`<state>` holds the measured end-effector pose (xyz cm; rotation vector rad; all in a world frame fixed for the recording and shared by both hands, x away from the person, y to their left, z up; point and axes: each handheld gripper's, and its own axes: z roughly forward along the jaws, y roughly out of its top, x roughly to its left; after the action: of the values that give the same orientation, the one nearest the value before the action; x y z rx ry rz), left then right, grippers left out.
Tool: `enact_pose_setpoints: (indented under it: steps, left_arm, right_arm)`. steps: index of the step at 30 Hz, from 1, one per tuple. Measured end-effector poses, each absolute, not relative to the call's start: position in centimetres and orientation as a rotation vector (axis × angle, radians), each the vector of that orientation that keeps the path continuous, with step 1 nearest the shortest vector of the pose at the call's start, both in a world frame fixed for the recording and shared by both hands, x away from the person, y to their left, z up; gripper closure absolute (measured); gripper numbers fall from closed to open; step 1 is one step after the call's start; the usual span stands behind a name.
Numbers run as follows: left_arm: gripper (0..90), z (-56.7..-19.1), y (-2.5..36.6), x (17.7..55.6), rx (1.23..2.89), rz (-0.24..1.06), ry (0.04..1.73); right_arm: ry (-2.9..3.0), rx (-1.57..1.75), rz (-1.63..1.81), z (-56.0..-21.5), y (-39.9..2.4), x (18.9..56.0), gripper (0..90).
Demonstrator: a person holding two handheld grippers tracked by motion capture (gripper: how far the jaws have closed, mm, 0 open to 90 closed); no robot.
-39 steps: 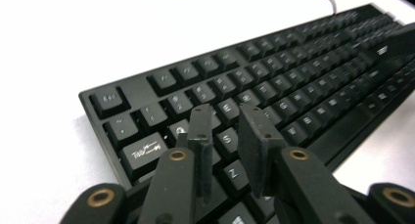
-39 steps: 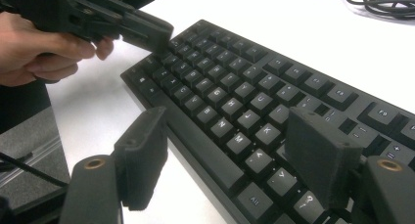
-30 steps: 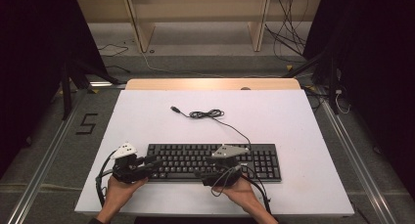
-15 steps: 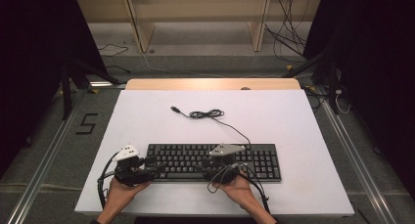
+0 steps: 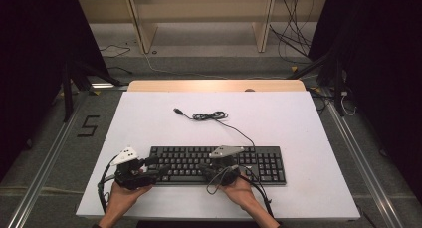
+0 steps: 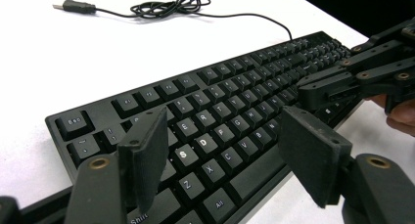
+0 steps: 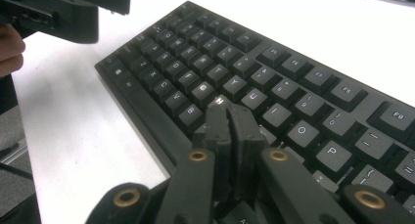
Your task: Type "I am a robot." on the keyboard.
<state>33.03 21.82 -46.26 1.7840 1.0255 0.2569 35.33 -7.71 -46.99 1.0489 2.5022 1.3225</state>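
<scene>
Black keyboard [image 5: 217,165] lies flat on the white table [image 5: 308,138], lower centre of the high view, long side running left to right. Its cable [image 5: 234,128] leaves the far edge, passes through a small tangle of loops at mid-frame and ends in a plug [image 5: 177,111] pointing toward the upper left.

Your left gripper [image 5: 152,167] sits at the keyboard's left end, lower left of the high view. Its jaws stand well apart and have just been opening; nothing is between them. In the left gripper view [image 6: 230,160] the two black pads frame the lower-left letter keys, above the keys as far as that view tells. Your right gripper shows in that same view at the right edge.

Your right gripper [image 5: 211,169] is over the middle of the keyboard, just left of centre in the lower part of the high view, with your hand [image 5: 242,192] behind it at the near edge. Its jaws have just been closing and now stand together, pads meeting with nothing caught. In the right gripper view [image 7: 229,117] the joined tips sit at the middle letter rows, at the lower centre of frame; whether they press a key, you cannot tell.
</scene>
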Motion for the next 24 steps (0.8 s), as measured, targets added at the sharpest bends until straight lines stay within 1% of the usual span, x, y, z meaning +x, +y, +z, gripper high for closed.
enact_pose_setpoints:
  steps: [12, 24]
  left_arm:
    - [31.7, -46.27, 21.88, 33.1, 1.777, 0.262, 1.031]
    - [30.5, -46.23, 21.91, 33.08, 1.774, 0.265, 1.024]
  right_arm:
    - [2.514, 1.07, 1.275, -47.61, -7.32, 35.73, 89.6]
    - [2.537, 1.065, 1.258, -47.94, -6.98, 35.7, 89.6]
